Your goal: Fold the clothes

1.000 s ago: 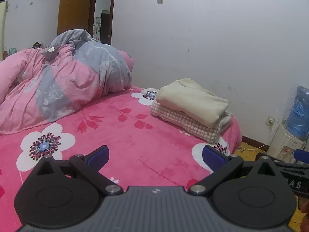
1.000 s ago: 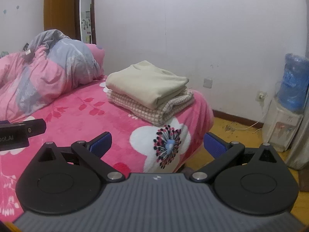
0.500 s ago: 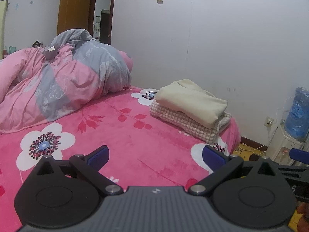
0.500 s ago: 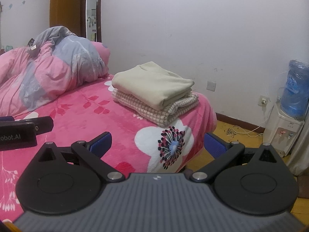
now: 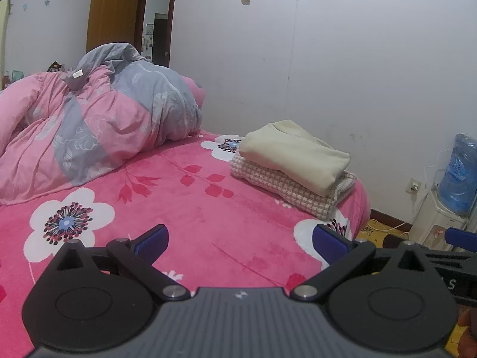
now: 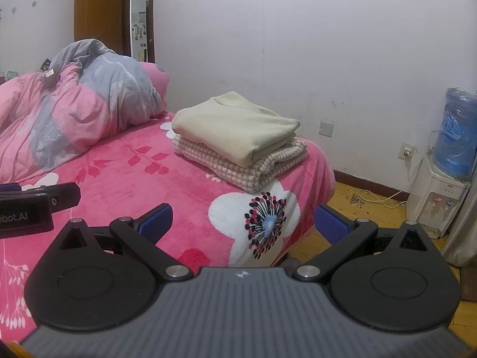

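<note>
Two folded clothes lie stacked near the bed's far right corner: a cream garment (image 5: 293, 155) (image 6: 235, 126) on top of a pink-and-white checked one (image 5: 283, 189) (image 6: 238, 165). My left gripper (image 5: 240, 243) is open over the pink flowered bedspread (image 5: 208, 208), well short of the stack, with nothing between its blue pads. My right gripper (image 6: 243, 223) is open too, hovering at the bed's corner over the bedspread (image 6: 125, 176) edge and the floor, empty. The left gripper's body (image 6: 32, 205) shows at the left edge of the right wrist view.
A crumpled pink and grey duvet (image 5: 89, 125) (image 6: 68, 110) is heaped at the far left of the bed. A water dispenser (image 6: 441, 185) (image 5: 447, 197) with a blue bottle stands by the wall on the right, over a wooden floor (image 6: 372, 211) with a loose cable.
Both cameras have drifted slightly; the right gripper has shifted so the folded stack sits further right and closer in its view. Both grippers stay open and empty.
</note>
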`<state>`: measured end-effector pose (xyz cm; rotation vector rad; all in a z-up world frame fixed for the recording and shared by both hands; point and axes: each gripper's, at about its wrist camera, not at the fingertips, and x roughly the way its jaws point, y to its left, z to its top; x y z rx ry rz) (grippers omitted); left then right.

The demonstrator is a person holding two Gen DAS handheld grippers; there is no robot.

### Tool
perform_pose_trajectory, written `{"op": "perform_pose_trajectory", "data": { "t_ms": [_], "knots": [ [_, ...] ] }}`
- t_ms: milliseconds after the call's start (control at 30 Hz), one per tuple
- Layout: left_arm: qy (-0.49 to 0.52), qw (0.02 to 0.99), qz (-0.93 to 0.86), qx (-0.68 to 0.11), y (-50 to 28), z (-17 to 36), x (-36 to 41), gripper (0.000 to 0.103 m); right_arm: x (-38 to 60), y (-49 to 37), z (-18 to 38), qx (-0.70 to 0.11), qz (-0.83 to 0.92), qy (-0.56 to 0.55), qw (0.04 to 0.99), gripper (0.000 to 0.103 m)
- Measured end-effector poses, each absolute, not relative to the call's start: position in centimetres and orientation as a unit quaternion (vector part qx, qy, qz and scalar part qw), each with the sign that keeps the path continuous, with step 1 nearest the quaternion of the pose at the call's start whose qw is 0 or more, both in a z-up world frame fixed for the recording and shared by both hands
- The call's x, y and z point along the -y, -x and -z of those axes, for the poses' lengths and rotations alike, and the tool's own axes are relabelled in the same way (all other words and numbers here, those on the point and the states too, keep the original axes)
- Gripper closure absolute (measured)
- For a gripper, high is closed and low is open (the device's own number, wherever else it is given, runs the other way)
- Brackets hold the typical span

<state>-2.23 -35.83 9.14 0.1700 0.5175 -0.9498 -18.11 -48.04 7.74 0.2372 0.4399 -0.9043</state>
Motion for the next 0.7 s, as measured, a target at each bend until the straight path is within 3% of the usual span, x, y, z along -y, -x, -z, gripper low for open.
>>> {"op": "perform_pose_trajectory", "data": {
  "t_ms": [700],
  "knots": [
    [-0.078, 0.853, 0.454, -0.246, 2.49, -9.07, 35.75, 0.000, 48.15, 18.32, -7.64, -0.209, 0.437, -0.122, 0.866, 0.001]
  ]
}}
